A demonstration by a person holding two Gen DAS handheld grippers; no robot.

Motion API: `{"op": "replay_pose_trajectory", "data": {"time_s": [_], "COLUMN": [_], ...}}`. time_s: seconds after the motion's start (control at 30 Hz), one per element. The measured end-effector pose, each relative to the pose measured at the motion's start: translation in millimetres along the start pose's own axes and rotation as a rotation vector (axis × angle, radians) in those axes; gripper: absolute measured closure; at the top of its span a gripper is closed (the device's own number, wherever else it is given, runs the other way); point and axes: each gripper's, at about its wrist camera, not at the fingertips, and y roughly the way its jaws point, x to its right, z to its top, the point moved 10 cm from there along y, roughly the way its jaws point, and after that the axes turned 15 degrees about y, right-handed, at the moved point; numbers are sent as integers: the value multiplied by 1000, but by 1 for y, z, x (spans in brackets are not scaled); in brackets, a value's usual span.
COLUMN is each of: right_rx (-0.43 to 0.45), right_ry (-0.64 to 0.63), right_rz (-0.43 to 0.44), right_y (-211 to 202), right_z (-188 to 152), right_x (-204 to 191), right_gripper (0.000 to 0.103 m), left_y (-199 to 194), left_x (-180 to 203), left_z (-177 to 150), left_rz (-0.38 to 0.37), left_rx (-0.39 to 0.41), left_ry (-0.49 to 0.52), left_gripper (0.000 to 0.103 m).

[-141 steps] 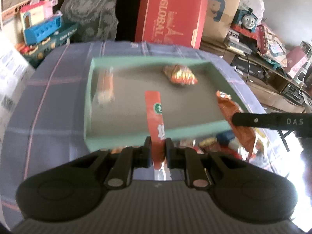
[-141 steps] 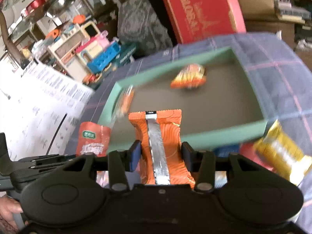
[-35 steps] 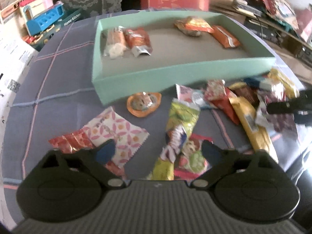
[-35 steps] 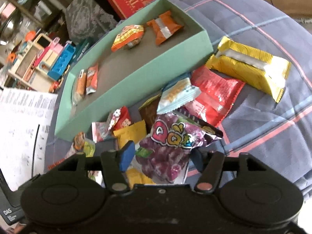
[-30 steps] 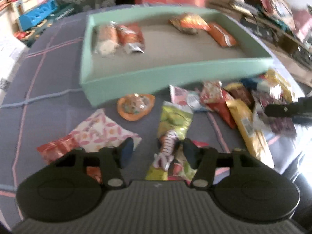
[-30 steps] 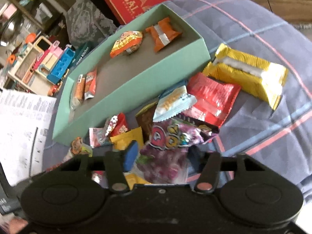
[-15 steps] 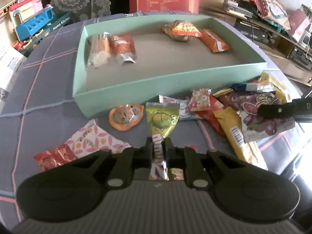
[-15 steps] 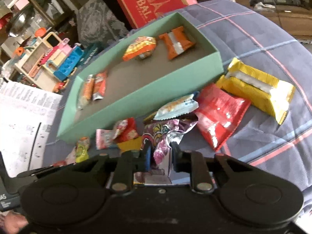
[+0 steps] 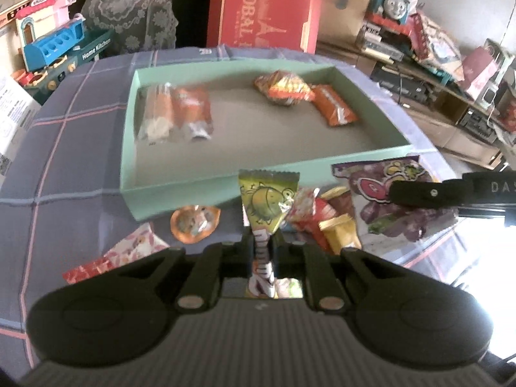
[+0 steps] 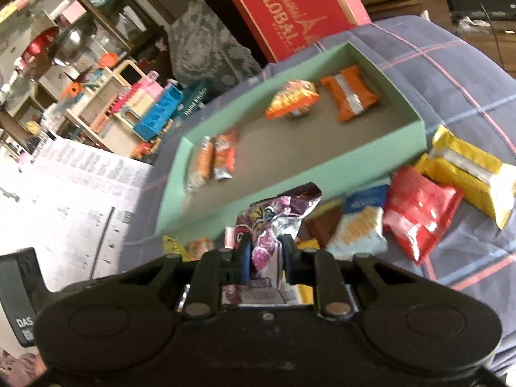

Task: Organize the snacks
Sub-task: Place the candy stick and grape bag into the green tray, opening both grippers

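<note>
My left gripper (image 9: 262, 245) is shut on a yellow-green snack packet (image 9: 269, 198) and holds it upright above the cloth, just in front of the green box (image 9: 127, 161). My right gripper (image 10: 264, 253) is shut on a crumpled purple grape-candy bag (image 10: 280, 216), also lifted near the box's front wall (image 10: 290, 190); the same bag (image 9: 387, 200) shows at the right of the left wrist view. Inside the box lie several orange packets (image 9: 283, 88) (image 10: 292, 100). Loose snacks remain on the cloth: a round orange one (image 9: 193, 222), red and yellow packets (image 10: 419, 209).
The blue plaid cloth (image 9: 64, 148) covers the table. A red "GLOBAL" box (image 9: 267, 9) stands behind the green box. Toys (image 10: 145, 109) and printed papers (image 10: 64, 193) crowd the left side; shelves with a toy train (image 9: 391, 0) are at the right.
Both grippers closed from open onto their packets, the left on the yellow-green one and the right on the purple bag, then lifted them off the cloth.
</note>
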Motion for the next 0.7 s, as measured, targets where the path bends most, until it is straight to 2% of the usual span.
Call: {"op": "replay_pose_trajectory", "data": {"time_s": [0.3, 0.53, 0.7], "right_rx": [53, 94, 85], "right_ry": [0, 18, -1], "right_rz": [23, -2, -15], "right_y": [8, 24, 21], "right_z": [36, 75, 76], "right_x": [-17, -16, -9], "right_gripper": [85, 85, 85], "left_y": [-5, 25, 29], "left_x": [-11, -11, -2], "left_z": [37, 78, 86], "left_rz": [-1, -20, -36], "left_rx": [37, 37, 49], "left_ry": [0, -19, 7], "left_gripper": [93, 93, 93]}}
